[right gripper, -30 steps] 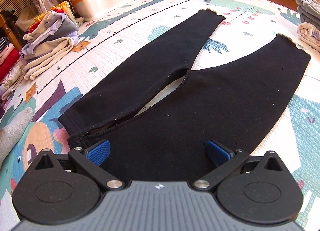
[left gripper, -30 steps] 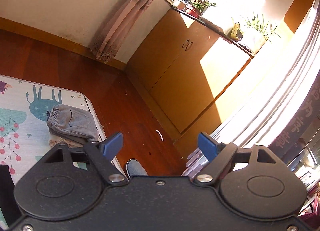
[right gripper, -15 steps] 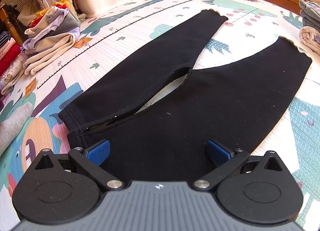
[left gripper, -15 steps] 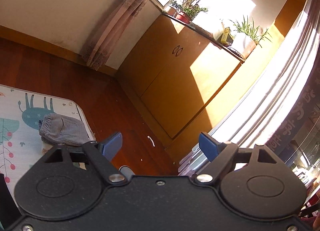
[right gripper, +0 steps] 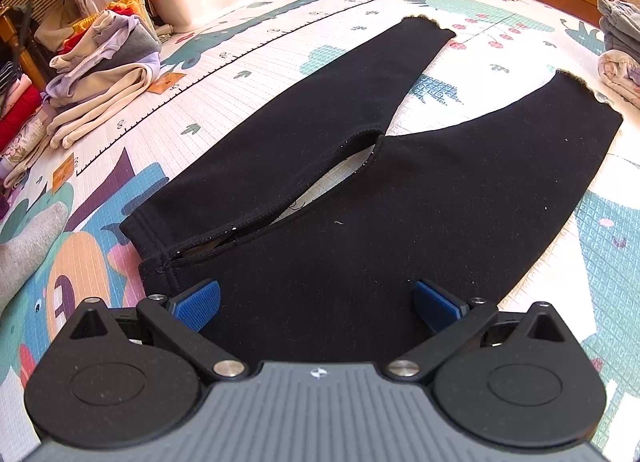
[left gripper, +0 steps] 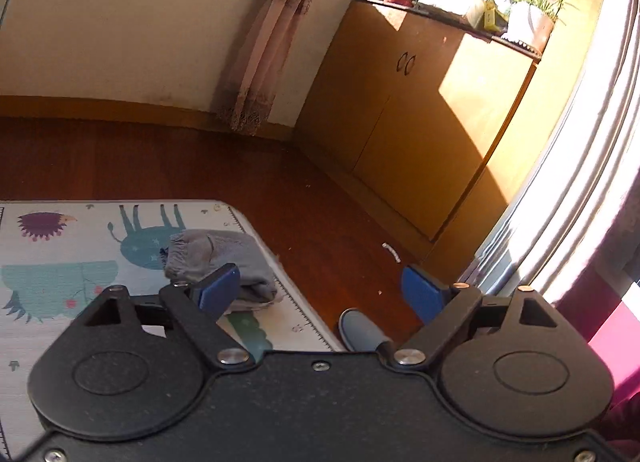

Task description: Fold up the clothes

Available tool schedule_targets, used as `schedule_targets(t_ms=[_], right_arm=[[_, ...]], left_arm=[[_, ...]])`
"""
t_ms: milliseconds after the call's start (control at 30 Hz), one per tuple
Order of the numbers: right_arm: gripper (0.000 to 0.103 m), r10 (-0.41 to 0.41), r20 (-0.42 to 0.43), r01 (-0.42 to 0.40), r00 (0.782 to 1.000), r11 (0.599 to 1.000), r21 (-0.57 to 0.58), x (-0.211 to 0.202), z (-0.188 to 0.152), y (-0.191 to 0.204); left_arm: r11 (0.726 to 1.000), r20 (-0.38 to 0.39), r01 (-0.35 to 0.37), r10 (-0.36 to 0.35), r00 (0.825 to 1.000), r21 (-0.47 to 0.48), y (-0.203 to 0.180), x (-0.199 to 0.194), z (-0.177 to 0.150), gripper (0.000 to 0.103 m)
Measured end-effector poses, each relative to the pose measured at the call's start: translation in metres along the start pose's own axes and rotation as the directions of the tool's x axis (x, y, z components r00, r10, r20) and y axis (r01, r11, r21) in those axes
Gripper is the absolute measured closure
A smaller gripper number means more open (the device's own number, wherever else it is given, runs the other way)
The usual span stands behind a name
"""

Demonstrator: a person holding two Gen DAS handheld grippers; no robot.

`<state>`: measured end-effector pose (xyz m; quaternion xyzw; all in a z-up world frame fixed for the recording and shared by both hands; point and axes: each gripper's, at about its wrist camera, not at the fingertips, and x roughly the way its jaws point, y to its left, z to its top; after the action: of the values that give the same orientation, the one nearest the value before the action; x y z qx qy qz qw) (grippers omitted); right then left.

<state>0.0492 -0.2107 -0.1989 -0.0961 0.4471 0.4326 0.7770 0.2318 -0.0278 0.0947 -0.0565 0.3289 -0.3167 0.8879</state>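
The right gripper's body (right gripper: 316, 402) is hiding the black trousers' (right gripper: 360, 197) waistband; the frame edge is cutting off the folded clothes (right gripper: 620, 49) at right.

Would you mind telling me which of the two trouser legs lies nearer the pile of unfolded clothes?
The left leg of the black trousers; it points towards the clothes pile, while the right leg ends by the folded stack.
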Motion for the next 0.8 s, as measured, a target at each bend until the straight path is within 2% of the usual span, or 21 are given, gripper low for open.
schedule_targets(t_ms=[33,100,133,167,233,267,367,433,467,533,567,633,667,700,733,767,800], right_arm=[[0.007,-0.001,0.007,0.001,1.000,1.000,0.011,-0.002,0.000,-0.001],[0.009,-0.012,0.031,0.012,0.999,1.000,0.009,-0.010,0.000,0.001],[0.009,-0.023,0.046,0.023,0.999,1.000,-0.017,-0.015,-0.001,0.005],[0.011,-0.029,0.057,0.031,0.998,0.999,-0.041,-0.018,-0.002,0.009],[0.028,-0.029,0.080,0.037,0.996,0.994,-0.100,-0.024,-0.001,0.020],[0.032,-0.020,0.088,0.031,0.996,0.991,-0.130,-0.025,0.000,0.026],[0.043,0.042,0.102,-0.017,0.994,0.973,-0.231,-0.023,0.009,0.049],[0.050,0.088,0.099,-0.053,0.991,0.949,-0.311,-0.019,0.016,0.068],[0.052,0.105,0.090,-0.069,0.990,0.938,-0.341,-0.016,0.018,0.076],[0.058,0.128,0.062,-0.094,0.990,0.919,-0.382,-0.007,0.021,0.090],[0.059,0.128,0.040,-0.103,0.991,0.920,-0.378,-0.003,0.021,0.092],[0.059,0.125,-0.008,-0.119,0.992,0.927,-0.357,0.007,0.017,0.093],[0.058,0.124,-0.031,-0.127,0.992,0.930,-0.346,0.011,0.016,0.094],[0.052,0.128,-0.052,-0.138,0.990,0.926,-0.352,0.015,0.013,0.095],[0.044,0.133,-0.071,-0.150,0.989,0.920,-0.363,0.017,0.010,0.096],[0.041,0.138,-0.091,-0.163,0.986,0.913,-0.374,0.020,0.007,0.097],[0.042,0.141,-0.088,-0.164,0.986,0.913,-0.373,0.018,0.007,0.099]], left_arm=[[0.998,-0.056,-0.055,0.056,0.997,0.028,0.018,0.011,-0.022,0.015],[0.990,-0.172,-0.116,0.128,0.977,0.082,0.048,0.026,-0.070,0.017],[0.987,-0.220,-0.125,0.145,0.965,0.100,0.059,0.030,-0.092,0.021],[0.985,-0.265,-0.129,0.156,0.952,0.116,0.069,0.034,-0.113,0.031],[0.979,-0.340,-0.126,0.175,0.924,0.159,0.083,0.039,-0.158,0.038],[0.975,-0.368,-0.118,0.181,0.912,0.189,0.086,0.041,-0.181,0.046],[0.969,-0.420,-0.042,0.144,0.896,0.244,0.083,0.039,-0.237,0.060],[0.973,-0.445,0.006,0.100,0.890,0.230,0.080,0.040,-0.263,0.060],[0.973,-0.453,0.020,0.088,0.887,0.229,0.077,0.040,-0.273,0.065],[0.974,-0.469,0.054,0.057,0.881,0.221,0.069,0.041,-0.293,0.068],[0.975,-0.470,0.072,0.036,0.882,0.210,0.065,0.041,-0.300,0.068],[0.975,-0.477,0.072,0.038,0.878,0.211,0.063,0.042,-0.316,0.068],[0.967,-0.498,0.068,0.065,0.865,0.244,0.062,0.046,-0.327,0.068],[0.956,-0.522,0.064,0.099,0.847,0.285,0.062,0.051,-0.338,0.068],[0.940,-0.518,0.073,0.118,0.847,0.334,0.063,0.051,-0.349,0.068],[0.918,-0.520,0.090,0.136,0.843,0.386,0.060,0.048,-0.354,0.066],[0.912,-0.530,0.093,0.147,0.835,0.400,0.059,0.048,-0.354,0.066]])
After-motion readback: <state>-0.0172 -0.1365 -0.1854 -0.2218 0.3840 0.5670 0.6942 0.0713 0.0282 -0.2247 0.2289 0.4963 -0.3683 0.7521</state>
